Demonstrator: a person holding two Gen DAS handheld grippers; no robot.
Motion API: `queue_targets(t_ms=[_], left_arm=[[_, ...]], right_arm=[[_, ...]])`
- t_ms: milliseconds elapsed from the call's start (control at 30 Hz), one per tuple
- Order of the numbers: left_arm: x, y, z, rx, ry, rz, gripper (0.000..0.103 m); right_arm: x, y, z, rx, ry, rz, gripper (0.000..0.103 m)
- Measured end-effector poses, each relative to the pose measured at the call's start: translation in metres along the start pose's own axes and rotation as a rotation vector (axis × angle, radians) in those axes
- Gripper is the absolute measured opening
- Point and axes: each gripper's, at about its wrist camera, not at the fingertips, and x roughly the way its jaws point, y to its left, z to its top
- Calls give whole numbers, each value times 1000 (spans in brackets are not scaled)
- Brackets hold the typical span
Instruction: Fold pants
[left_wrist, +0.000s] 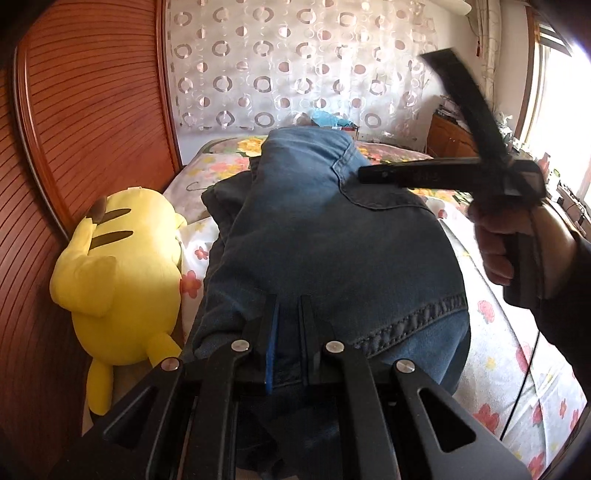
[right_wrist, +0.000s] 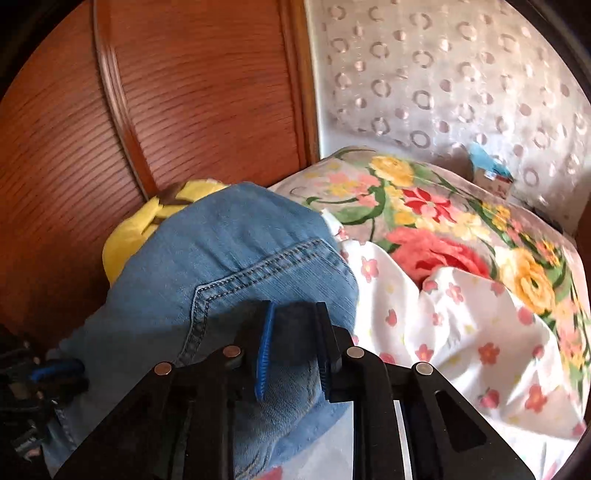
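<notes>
One pair of blue denim pants (left_wrist: 325, 236) lies on the bed (left_wrist: 491, 354), its long axis running straight away from the left wrist camera toward the curtain (left_wrist: 295, 62), the near end bunched at the camera and the far end raised in a rounded hump. The cloth is mid-blue, faded, with pale double-stitched seams and a hem edge curving across the near right; a darker layer shows along its left side. No label or writing on the denim can be read.

Both tongs are clamped on the pants. The left tongs (left_wrist: 290, 314) stand nearly together with a thin fold of denim pinched between the blue-padded finger and the black one. The right tongs (right_wrist: 293, 332) hold a thicker wad of denim, a stitched seam corner lying just to their left. In the left view the right hand (left_wrist: 517, 240) grips its black handle above the pants' right side.

The bed carries a white sheet with small pink flowers and a bolder floral blanket (right_wrist: 461, 229). A yellow plush toy (left_wrist: 122, 269) lies touching the pants' left edge, against the reddish wooden headboard (left_wrist: 92, 103).
</notes>
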Motion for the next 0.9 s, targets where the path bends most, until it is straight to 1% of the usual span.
queue_targets(t_ms=[33, 100, 167, 267, 300, 433, 500, 567, 633, 667, 700, 733, 833, 867, 900], left_arm=[[-2, -1, 1, -3, -1, 6, 10], [-8, -1, 2, -9, -12, 6, 10], [-20, -6, 2, -4, -32, 5, 10], [-36, -19, 2, 24, -61, 5, 10], [-40, -22, 2, 29, -69, 3, 13], [-63, -43, 1, 42, -114, -17, 16], [-73, -55, -1, 58, -131, -27, 21], [-82, -66, -1, 70, -147, -26, 26], [-92, -78, -3, 80, -168, -41, 30], [-96, -83, -4, 85, -176, -49, 34], [-102, -88, -5, 92, -187, -56, 40], [-107, -95, -7, 100, -201, -64, 43], [-121, -112, -9, 128, -225, -76, 46], [-125, -117, -10, 138, -234, -78, 49], [-129, -122, -11, 146, -242, -80, 54]], right_arm=[[-6, -2, -2, 15, -18, 5, 21], [-32, 5, -12, 20, -55, 1, 21], [-54, 3, -22, 15, -86, 3, 21], [-91, 2, -56, 17, -120, 1, 21], [-98, 2, -67, 20, -129, 3, 21], [-139, 6, -95, 22, -170, -10, 21], [-170, 10, -112, 32, -192, -18, 21], [-193, 12, -129, 36, -210, -30, 21], [-211, 14, -144, 35, -227, -49, 21], [-222, 15, -152, 35, -237, -56, 21], [-228, 16, -160, 36, -245, -65, 21], [-235, 17, -168, 36, -250, -74, 21], [-254, 21, -189, 42, -269, -104, 21], [-262, 23, -195, 49, -274, -114, 21], [-269, 24, -201, 56, -279, -122, 21]])
